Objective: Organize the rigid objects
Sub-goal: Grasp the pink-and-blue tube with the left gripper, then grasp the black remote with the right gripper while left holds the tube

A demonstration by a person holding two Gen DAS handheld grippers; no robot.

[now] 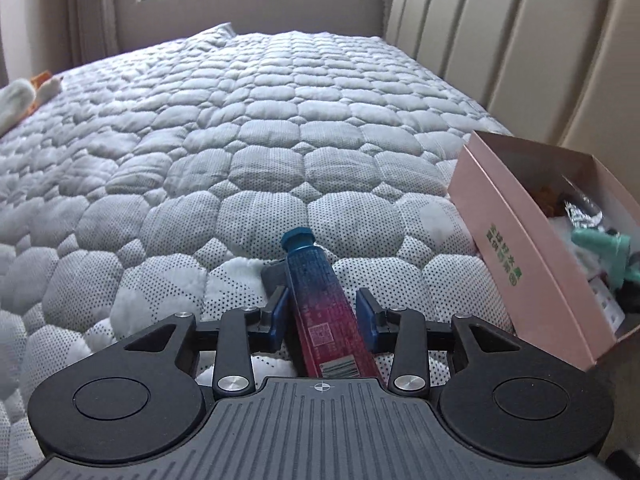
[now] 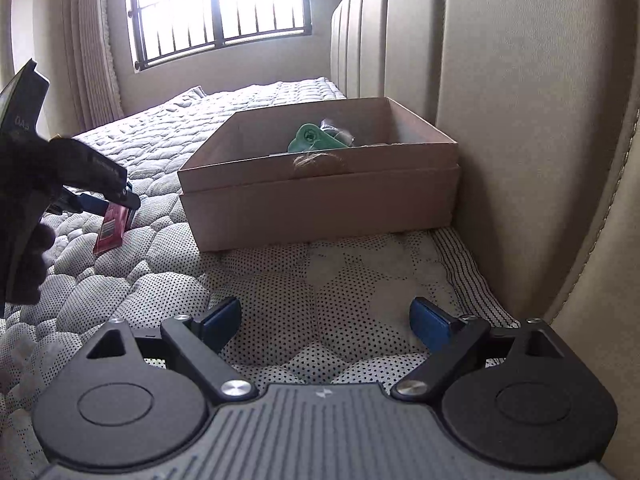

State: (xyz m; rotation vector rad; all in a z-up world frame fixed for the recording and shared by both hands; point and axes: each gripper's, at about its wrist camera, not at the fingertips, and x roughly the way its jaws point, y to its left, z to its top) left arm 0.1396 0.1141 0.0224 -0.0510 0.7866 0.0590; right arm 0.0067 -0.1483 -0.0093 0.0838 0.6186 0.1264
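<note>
- Left wrist view: left hand-held gripper (image 1: 322,312) has a blue-to-red tube (image 1: 320,304) between its blue pads (image 1: 280,314); a gap shows on the right side, so the pads do not pinch it. Quilted bed (image 1: 240,140) lies ahead; pink box (image 1: 516,236) stands close at right, headboard (image 1: 520,40) behind it.
- Right wrist view: right hand-held gripper (image 2: 326,320) is spread wide, nothing between its pads, over the bed (image 2: 300,280). Box (image 2: 320,204) sits directly ahead against the headboard (image 2: 520,120), holding a green item (image 2: 316,140). Tube's red end (image 2: 110,230) hangs below the left hand-held gripper (image 2: 120,204).
</note>
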